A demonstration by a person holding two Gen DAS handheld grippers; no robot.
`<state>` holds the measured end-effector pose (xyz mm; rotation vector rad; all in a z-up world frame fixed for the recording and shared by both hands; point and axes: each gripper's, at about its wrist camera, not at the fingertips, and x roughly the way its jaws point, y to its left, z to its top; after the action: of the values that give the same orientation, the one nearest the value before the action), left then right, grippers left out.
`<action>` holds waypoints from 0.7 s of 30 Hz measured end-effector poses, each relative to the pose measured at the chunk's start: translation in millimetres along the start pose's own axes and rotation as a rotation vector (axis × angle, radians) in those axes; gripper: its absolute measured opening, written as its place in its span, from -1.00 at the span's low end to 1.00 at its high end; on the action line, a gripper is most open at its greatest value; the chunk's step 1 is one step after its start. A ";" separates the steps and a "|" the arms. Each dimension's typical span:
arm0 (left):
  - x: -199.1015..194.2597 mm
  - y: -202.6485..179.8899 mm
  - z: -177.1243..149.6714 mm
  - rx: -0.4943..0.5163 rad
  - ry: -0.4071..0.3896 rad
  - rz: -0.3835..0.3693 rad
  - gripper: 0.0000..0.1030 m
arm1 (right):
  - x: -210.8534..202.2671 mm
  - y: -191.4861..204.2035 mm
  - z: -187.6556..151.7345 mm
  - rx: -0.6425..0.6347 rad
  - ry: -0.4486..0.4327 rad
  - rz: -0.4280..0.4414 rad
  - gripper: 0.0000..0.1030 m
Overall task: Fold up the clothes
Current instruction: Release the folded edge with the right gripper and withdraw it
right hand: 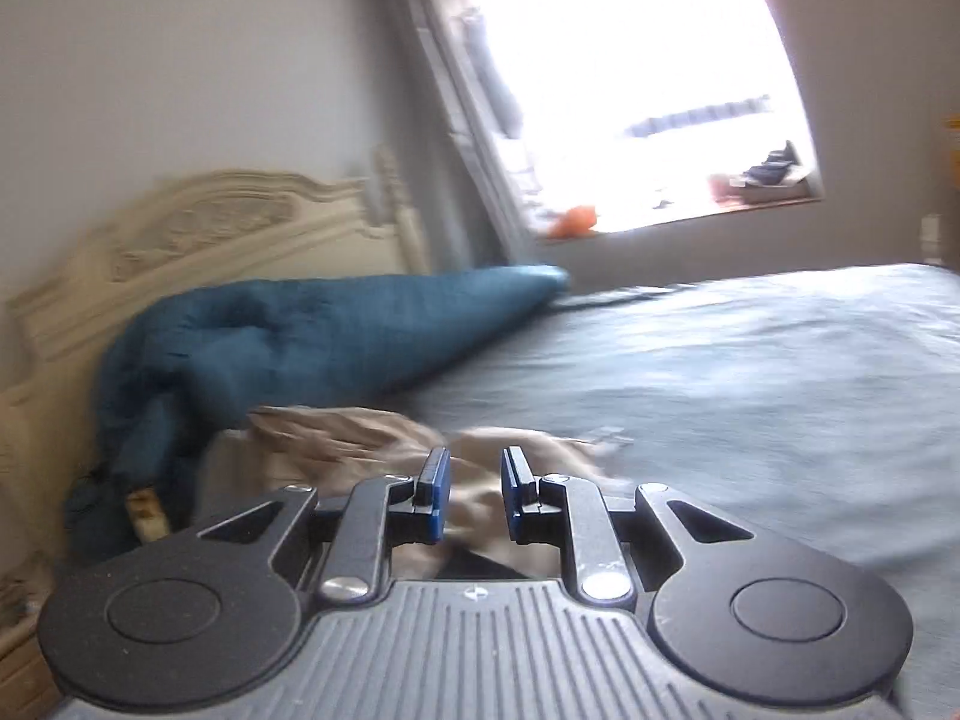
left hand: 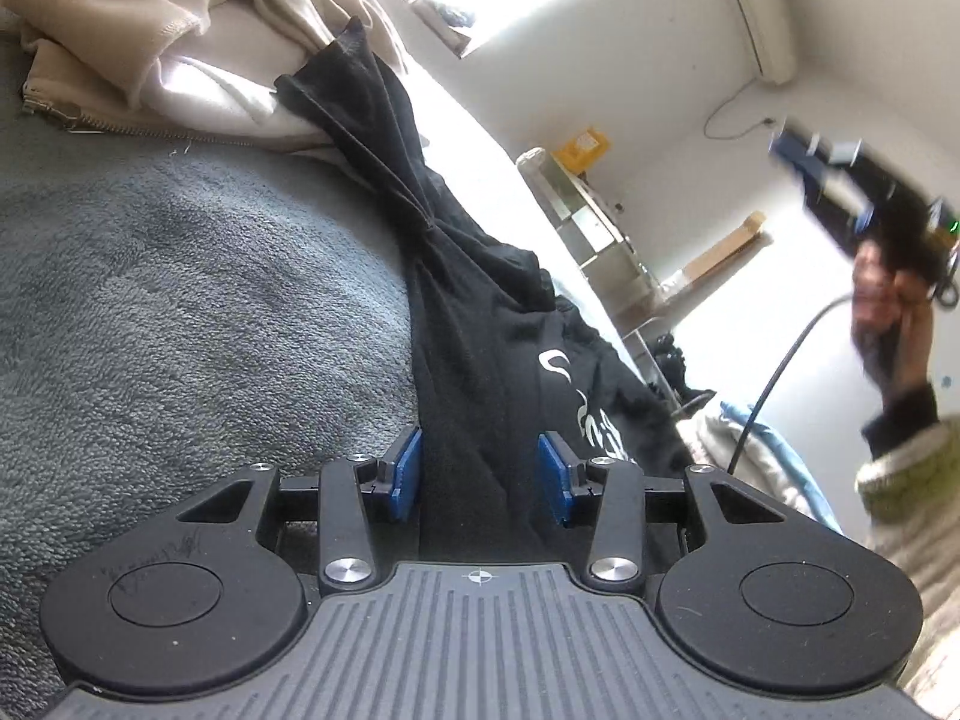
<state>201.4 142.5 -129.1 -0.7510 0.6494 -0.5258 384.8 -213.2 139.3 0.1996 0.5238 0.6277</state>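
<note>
The black garment (left hand: 474, 324), a dark top with white print, lies on the grey blanket (left hand: 180, 300) of the bed as a long twisted band, and its long axis runs straight away from the left gripper (left hand: 479, 474) toward the beige clothes (left hand: 150, 18) heaped at the far end. Its near end passes between the two blue pads (left hand: 405, 468) of this gripper, which stand apart; the cloth seems to touch the left pad, but a gap shows beside the other one, so I judge that the jaws are open around the fabric and not clamped on it. The right gripper (right hand: 474, 495) is well apart from the garment: in the left wrist view it appears blurred, raised high at the right side in the person's hand (left hand: 894, 312). In its own view its pads also stand apart with nothing between them, and they point over a beige cloth (right hand: 360, 438) toward a blue-green quilt (right hand: 300, 330) and the headboard (right hand: 210, 228); this picture is smeared, so probably it is moving. The left gripper is therefore clearly the nearer one. Since the band lies lengthwise in line with the left fingers, closing there would take only one end, and the far, twisted end near the beige heap needs the right gripper to come across.
</note>
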 end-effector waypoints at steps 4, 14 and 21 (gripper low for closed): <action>6.4 -4.1 3.0 0.031 -0.002 0.017 -0.20 | 33.5 -46.4 -24.7 0.134 0.161 -0.130 -0.56; 7.5 4.2 3.9 0.033 -0.001 -0.004 -0.19 | 195.7 -76.8 -82.6 -0.071 0.398 -0.269 -0.21; -1.3 7.2 4.3 0.033 -0.003 -0.015 -0.19 | 237.7 -78.6 -86.7 -0.282 0.496 -0.125 0.04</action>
<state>205.0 149.7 -131.7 -0.7260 0.6320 -0.5475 542.2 -129.9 -56.9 -0.2619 0.9081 0.6217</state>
